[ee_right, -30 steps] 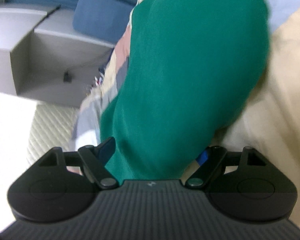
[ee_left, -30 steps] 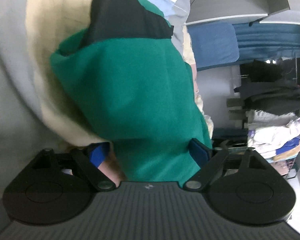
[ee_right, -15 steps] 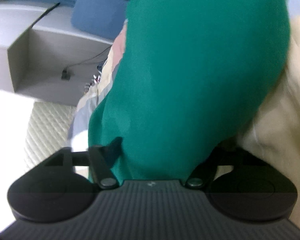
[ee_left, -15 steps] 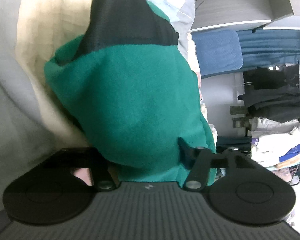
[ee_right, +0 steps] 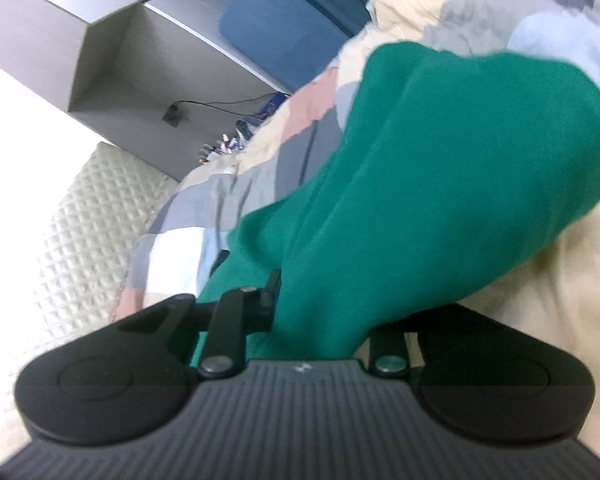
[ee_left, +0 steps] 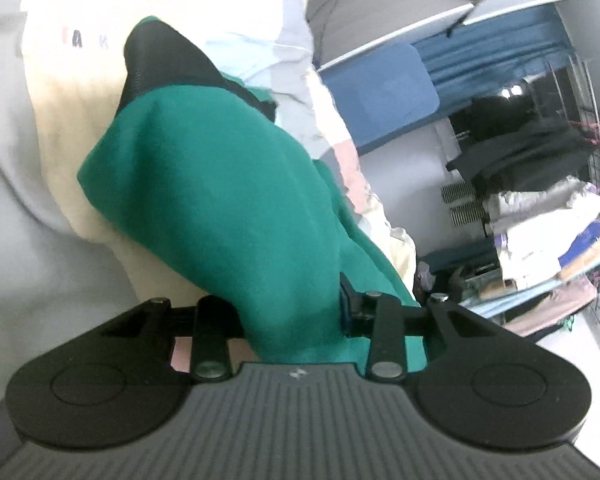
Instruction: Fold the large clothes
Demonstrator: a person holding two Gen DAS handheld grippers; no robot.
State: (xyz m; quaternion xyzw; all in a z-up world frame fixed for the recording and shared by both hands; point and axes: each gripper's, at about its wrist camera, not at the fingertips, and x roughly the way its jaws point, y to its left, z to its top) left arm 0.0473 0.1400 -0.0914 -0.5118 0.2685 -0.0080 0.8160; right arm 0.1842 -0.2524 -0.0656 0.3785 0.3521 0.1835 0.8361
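Observation:
A green garment (ee_left: 220, 200) with a black panel (ee_left: 160, 60) at its far end hangs bunched from my left gripper (ee_left: 292, 312), which is shut on its near edge. The same green garment (ee_right: 440, 168) fills the right wrist view, and my right gripper (ee_right: 320, 300) is shut on another part of its edge. The cloth covers most of both grippers' fingers. The garment drapes down onto a patchwork quilt (ee_right: 260, 184) and a cream sheet (ee_right: 560, 280) on a bed.
A white cloth with printed letters (ee_left: 100, 20) lies under the garment. A blue cushion (ee_left: 380, 92) and grey shelving (ee_right: 120, 52) stand beyond the bed. A rack with piled clothes (ee_left: 540, 216) stands at the right. A quilted white mat (ee_right: 92, 220) lies beside the bed.
Both grippers closed from wide open onto the green garment's edge and lifted it; the views tilted and the cloth gathered into a bunch between the fingers.

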